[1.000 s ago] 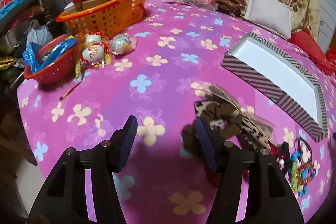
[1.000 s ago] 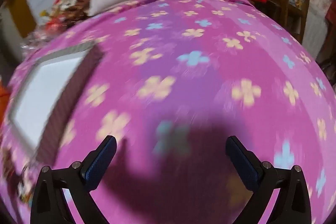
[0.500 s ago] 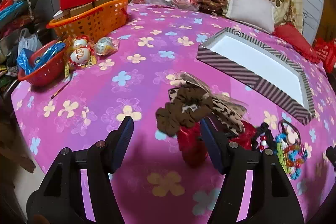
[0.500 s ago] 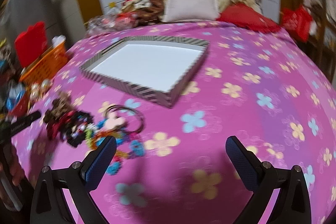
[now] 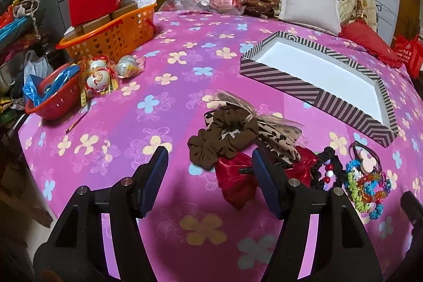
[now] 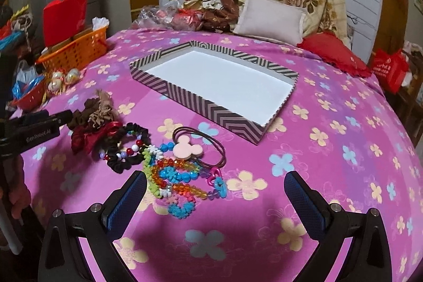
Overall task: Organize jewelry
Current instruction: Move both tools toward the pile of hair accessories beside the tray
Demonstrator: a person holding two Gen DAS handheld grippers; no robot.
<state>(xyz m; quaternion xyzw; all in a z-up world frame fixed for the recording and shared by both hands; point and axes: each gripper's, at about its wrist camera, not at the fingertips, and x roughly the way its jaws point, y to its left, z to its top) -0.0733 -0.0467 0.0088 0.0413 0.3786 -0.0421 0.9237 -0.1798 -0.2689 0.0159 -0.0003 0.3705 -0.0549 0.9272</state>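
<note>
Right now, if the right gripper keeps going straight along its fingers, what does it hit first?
Probably the colourful bead bracelets: they lie just ahead of the open right gripper, toward its left finger. Further on is the pink mouse-shaped hair tie, then the striped tray. Depth is uncertain.

Soft indoor light falls evenly across the pink flower-patterned cloth [image 5: 185, 86] in both wrist views, colours saturated and detail sharp at centre. Broad dark shadows pool on the cloth just ahead of the black left hand-held gripper [image 5: 210, 163] and the black right hand-held gripper [image 6: 215, 188], so the light comes from above and behind. The white floor of the striped cardboard tray [image 6: 158, 89] reads bright, nearly washed out. Fisheye distortion bows the cloth into a dome; corners fall to black vignette, and the clutter at the left edges sits dim and slightly soft
</note>
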